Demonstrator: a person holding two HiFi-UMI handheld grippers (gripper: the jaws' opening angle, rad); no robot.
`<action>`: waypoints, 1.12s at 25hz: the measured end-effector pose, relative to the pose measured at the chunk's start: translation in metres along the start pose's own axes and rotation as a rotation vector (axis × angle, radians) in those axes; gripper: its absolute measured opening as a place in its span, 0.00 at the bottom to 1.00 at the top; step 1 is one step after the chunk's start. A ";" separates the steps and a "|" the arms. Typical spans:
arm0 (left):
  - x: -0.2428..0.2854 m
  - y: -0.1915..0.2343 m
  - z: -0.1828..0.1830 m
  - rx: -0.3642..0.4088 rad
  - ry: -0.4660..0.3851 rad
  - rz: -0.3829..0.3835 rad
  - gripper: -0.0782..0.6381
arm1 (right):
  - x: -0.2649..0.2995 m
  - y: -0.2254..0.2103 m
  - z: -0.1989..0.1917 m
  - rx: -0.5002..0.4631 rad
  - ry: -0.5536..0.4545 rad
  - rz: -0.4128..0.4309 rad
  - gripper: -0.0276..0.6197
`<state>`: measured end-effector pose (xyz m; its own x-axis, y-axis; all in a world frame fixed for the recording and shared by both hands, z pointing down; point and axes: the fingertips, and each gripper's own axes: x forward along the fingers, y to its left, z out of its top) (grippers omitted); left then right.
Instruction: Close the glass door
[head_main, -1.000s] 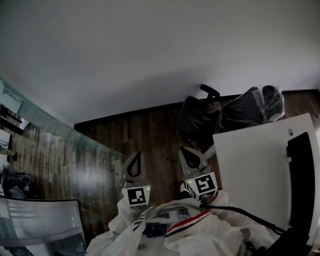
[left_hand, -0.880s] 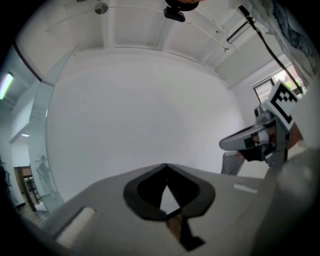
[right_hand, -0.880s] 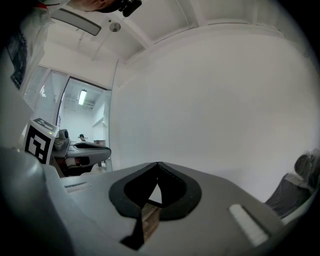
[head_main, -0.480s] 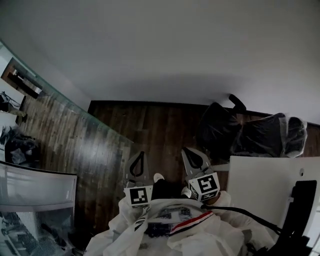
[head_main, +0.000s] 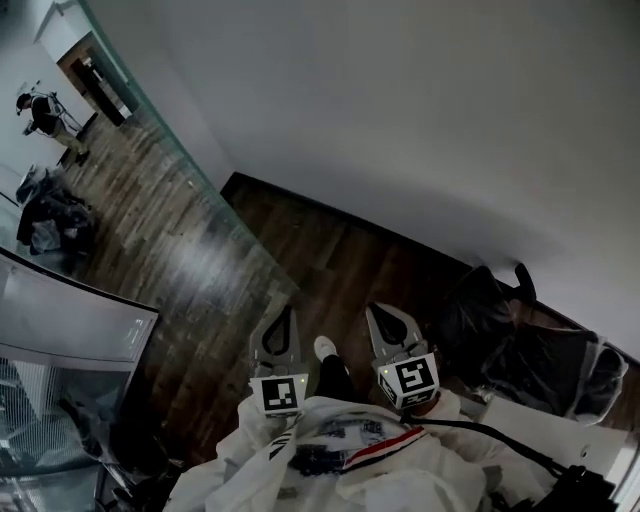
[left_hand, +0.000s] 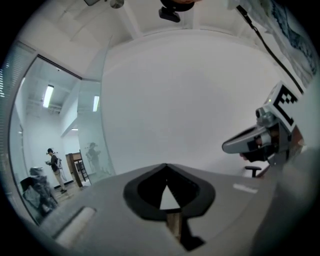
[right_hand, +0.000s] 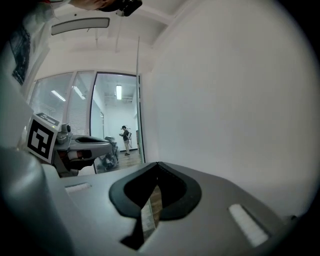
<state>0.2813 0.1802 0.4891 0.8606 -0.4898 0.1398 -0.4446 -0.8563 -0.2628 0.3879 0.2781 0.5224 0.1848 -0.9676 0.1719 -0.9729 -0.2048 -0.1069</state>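
beside the white wall (head_main: 400, 120) in the head view, the glass door (head_main: 195, 170) stands on the dark wooden floor (head_main: 330, 260). its green-tinted top edge runs from the far left corner toward the person's shoe (head_main: 325, 347). whether this sheet is the swinging leaf or a fixed pane beside it i cannot tell from above. the left gripper (head_main: 286, 312) and right gripper (head_main: 373, 310) hang side by side over the floor, near the glass but apart from it. a plastic-wrapped chair (head_main: 530, 350) sits toward the floor's right edge, well apart from the door.

in the left gripper view, the jaws meet at their tips with nothing between them. the glass shows at the left with a faint reflection, and a distant person (left_hand: 54, 167) stands beyond it.

in the right gripper view, the jaws are likewise pressed together and empty. the glass and its dark frame (right_hand: 139, 115) rise where the wall ends.

a full-height pane like this is likely heavy, rigid and slick, and brittle at its edges. no handle shows in any view. with both pairs of jaws together, a flat, steady push seems the sensible hold. it is best placed near the free edge, far from the hinge, and slow enough that the door does not slam.
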 end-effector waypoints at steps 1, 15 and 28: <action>0.009 0.016 -0.004 -0.006 0.007 0.021 0.11 | 0.020 0.003 0.003 -0.002 0.005 0.020 0.05; 0.069 0.177 -0.034 -0.083 0.007 0.244 0.11 | 0.208 0.064 0.036 -0.104 0.063 0.254 0.05; 0.069 0.228 -0.062 -0.127 0.129 0.513 0.11 | 0.309 0.066 0.018 -0.090 0.170 0.603 0.05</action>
<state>0.2240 -0.0589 0.4977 0.4914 -0.8593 0.1417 -0.8329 -0.5112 -0.2120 0.3836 -0.0374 0.5506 -0.4170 -0.8706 0.2611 -0.9084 0.3894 -0.1523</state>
